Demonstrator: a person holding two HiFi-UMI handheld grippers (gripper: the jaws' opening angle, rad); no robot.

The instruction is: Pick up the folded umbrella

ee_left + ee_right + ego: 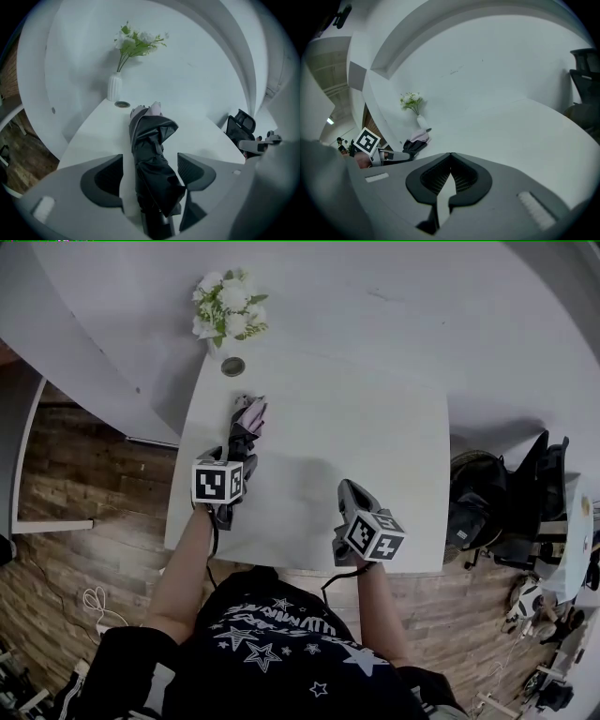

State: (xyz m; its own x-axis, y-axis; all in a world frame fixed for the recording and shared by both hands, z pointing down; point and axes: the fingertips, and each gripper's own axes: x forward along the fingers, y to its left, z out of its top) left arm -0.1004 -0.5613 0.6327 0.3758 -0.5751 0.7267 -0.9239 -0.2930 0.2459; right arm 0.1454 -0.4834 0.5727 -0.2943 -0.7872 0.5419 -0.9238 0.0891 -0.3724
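Note:
The folded umbrella (248, 423), black with a pink end, lies on the white table (375, 437) near its left side, pointing at the vase. My left gripper (237, 452) stands open around its near part. In the left gripper view the umbrella (152, 140) runs between the two pads (105, 176), with table showing between it and the left pad and loose fabric close to the right one. My right gripper (349, 489) hovers over the table's near middle, shut with nothing in it; its jaws meet in the right gripper view (451, 158), where the umbrella (418, 139) appears far left.
A white vase of white flowers (228, 310) stands at the table's far left corner, with a small round disc (232, 366) before it. A black office chair (487, 502) is off the table's right edge. The wall curves behind.

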